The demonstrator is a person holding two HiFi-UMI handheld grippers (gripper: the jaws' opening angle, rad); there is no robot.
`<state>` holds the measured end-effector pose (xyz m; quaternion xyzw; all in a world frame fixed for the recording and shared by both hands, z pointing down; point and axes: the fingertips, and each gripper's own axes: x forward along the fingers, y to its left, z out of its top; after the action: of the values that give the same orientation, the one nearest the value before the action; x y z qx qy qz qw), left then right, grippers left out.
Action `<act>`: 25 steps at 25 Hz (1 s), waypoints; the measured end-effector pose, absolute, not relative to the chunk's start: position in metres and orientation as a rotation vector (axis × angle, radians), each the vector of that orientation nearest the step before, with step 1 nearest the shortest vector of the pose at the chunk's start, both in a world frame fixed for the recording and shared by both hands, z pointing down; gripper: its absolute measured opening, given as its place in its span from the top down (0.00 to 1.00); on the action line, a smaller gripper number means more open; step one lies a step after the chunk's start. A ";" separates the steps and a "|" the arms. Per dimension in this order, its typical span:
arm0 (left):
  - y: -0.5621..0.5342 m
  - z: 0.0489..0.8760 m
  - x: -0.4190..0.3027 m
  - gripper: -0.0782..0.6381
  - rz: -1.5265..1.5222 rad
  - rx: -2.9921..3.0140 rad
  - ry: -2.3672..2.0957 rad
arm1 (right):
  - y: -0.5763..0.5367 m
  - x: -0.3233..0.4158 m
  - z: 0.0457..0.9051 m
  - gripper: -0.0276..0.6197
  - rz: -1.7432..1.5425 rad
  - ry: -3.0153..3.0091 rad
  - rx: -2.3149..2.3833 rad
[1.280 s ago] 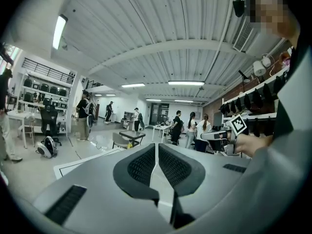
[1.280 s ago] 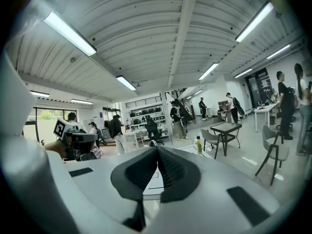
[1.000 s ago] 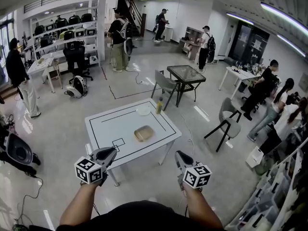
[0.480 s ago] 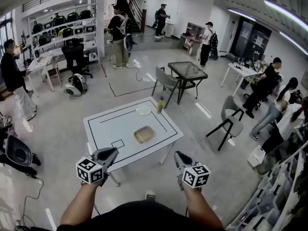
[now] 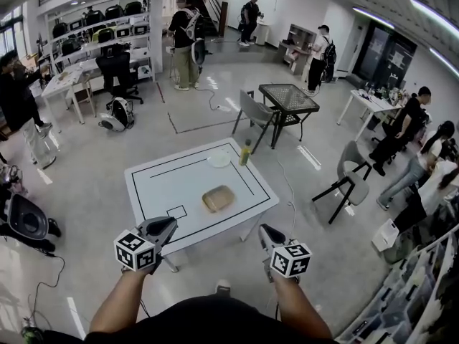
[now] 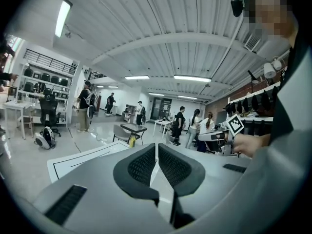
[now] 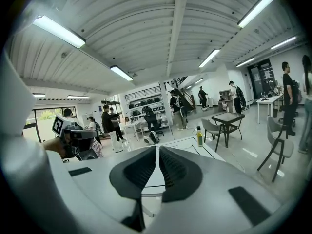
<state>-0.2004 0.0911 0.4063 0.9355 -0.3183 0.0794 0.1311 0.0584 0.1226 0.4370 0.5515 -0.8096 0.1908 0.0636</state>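
Observation:
Both grippers are held out before me, short of a white table (image 5: 165, 190) marked with black lines. My left gripper (image 5: 171, 223) is shut and holds nothing; its jaws (image 6: 156, 149) meet in a thin seam. My right gripper (image 5: 264, 230) is also shut and empty, jaws together (image 7: 157, 151). On the table lie a tan block-like thing (image 5: 218, 198), a white plate (image 5: 219, 160) and a yellow-green bottle (image 5: 245, 153) at the far edge. That bottle (image 7: 199, 136) also shows in the right gripper view. Neither gripper touches anything.
Beyond the white table stand a black mesh table (image 5: 289, 97) and a grey chair (image 5: 252, 112). Another grey chair (image 5: 350, 181) is to the right. Several people stand around the room. Shelving and desks (image 5: 86, 52) line the far left; a black machine (image 5: 27, 224) sits on the floor.
I have drawn a little nearer to the white table, which now sits lower and larger in the head view. Both grippers stay shut and keep their pose.

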 end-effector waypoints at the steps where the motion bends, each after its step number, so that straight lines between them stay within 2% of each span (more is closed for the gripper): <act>1: 0.087 0.407 -0.200 0.84 0.232 2.711 -0.929 | 0.118 0.060 0.439 0.90 0.582 -2.442 1.658; 25: 0.005 0.433 -0.157 0.84 0.264 2.645 -0.950 | 0.028 0.099 0.472 0.90 0.615 -2.410 1.563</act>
<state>-0.1570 0.0048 0.4327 0.9252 -0.3323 0.0923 0.1585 0.0990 0.0282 0.4719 0.5293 -0.8161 0.2083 0.1017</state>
